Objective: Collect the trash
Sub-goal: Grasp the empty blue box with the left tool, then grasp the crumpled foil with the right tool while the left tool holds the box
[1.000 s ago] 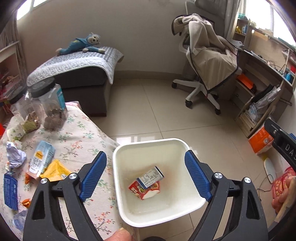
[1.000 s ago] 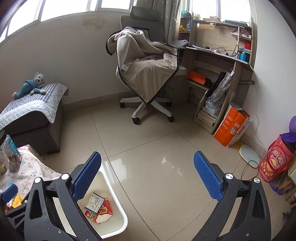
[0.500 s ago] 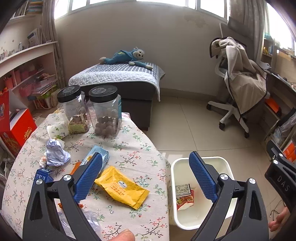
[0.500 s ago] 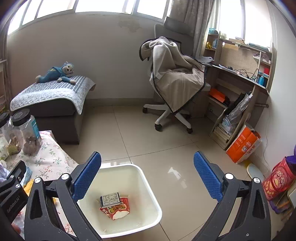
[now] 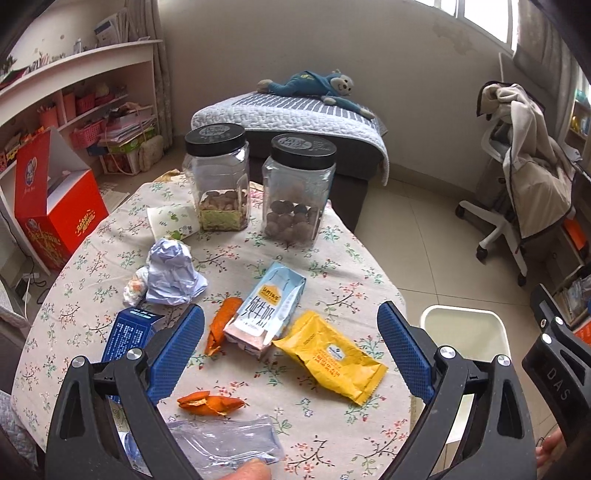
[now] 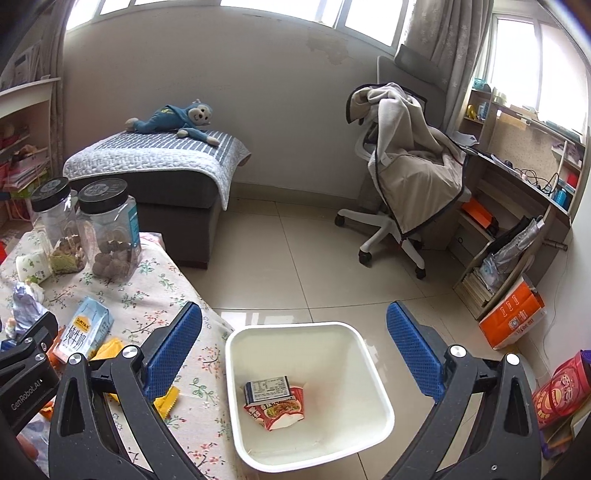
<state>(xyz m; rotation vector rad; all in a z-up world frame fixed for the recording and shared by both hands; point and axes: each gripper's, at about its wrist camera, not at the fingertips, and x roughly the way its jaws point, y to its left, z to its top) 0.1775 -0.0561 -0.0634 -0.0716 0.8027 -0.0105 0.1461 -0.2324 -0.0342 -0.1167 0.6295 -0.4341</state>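
Since the milk carton (image 5: 266, 308) lies on the table (image 5: 347, 258) touching the orange peel (image 5: 221, 324) and yellow wrapper (image 5: 332, 356), a wide grab risks dragging neighbours along. The left gripper (image 5: 290, 354) hangs wide, empty, above it. The right gripper (image 6: 293, 349), also wide and empty, hovers over the bin (image 6: 373, 369); a loose release could miss its rim.

Bright daylight from windows (image 6: 369, 18), soft shadows, floor glare, sharp focus, strong fisheye edge distortion.
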